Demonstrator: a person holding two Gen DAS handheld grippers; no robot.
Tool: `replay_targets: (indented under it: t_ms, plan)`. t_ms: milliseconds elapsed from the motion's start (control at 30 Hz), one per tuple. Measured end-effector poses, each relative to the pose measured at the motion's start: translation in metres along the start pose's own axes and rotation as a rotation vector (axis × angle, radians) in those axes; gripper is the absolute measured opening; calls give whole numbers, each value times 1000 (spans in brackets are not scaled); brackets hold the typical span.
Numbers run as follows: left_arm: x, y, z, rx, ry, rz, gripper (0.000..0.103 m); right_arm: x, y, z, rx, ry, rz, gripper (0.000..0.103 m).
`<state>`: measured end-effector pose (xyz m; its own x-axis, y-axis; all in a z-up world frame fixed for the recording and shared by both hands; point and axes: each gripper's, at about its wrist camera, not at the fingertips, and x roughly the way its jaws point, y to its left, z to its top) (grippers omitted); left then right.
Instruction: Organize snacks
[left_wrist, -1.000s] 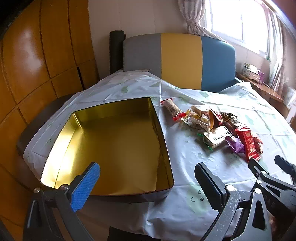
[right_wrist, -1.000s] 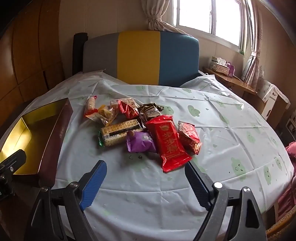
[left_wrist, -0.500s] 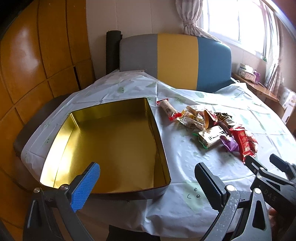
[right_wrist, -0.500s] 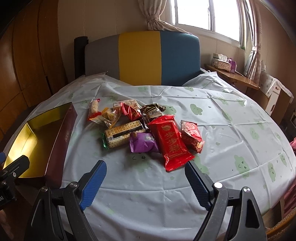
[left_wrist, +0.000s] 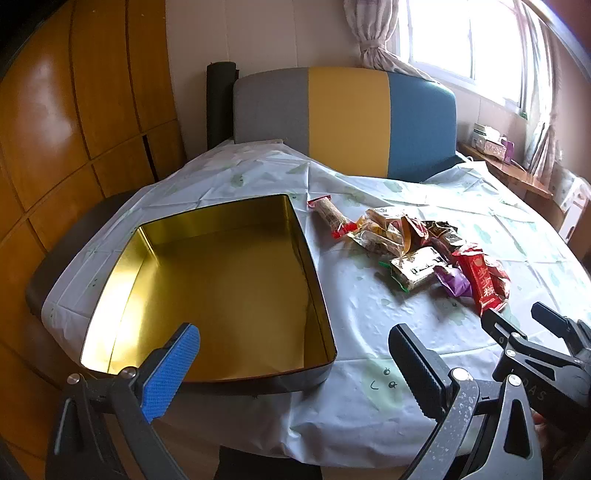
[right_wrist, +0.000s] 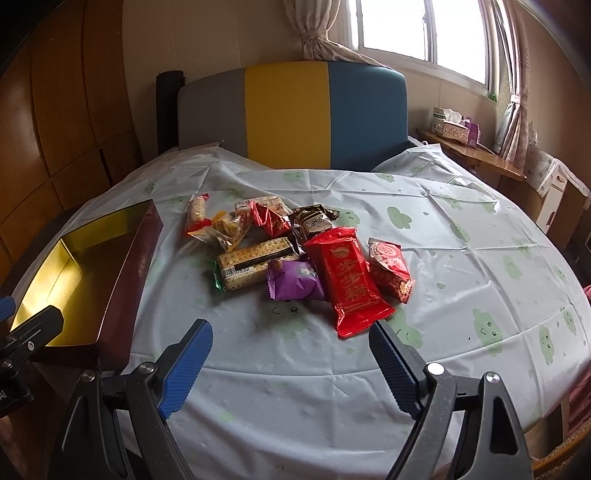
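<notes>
Snacks (right_wrist: 291, 254) lie heaped mid-table on the cloth (right_wrist: 461, 266), just right of the tin (left_wrist: 207, 280), which is gold inside and holds nothing. Since a second ago both views pulled back slightly; the pile looks smaller and nothing was picked, so sorting hasn't started. Left gripper (left_wrist: 291, 356) hangs over the tin's near edge, jaws spread, holding nothing. Right gripper (right_wrist: 291, 352) hangs before the pile, jaws spread, holding nothing. Red pack (right_wrist: 347, 280) carries gold Chinese characters; other labels unreadable.
</notes>
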<state>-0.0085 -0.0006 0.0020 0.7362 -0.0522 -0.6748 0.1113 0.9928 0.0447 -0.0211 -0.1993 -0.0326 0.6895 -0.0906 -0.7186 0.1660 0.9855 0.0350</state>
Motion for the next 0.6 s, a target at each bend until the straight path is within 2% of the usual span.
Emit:
replay_targets:
  t_ms: [600]
  plan:
    - [1, -6, 0, 30, 4, -2, 103, 3, -2, 0, 15, -7, 12, 88]
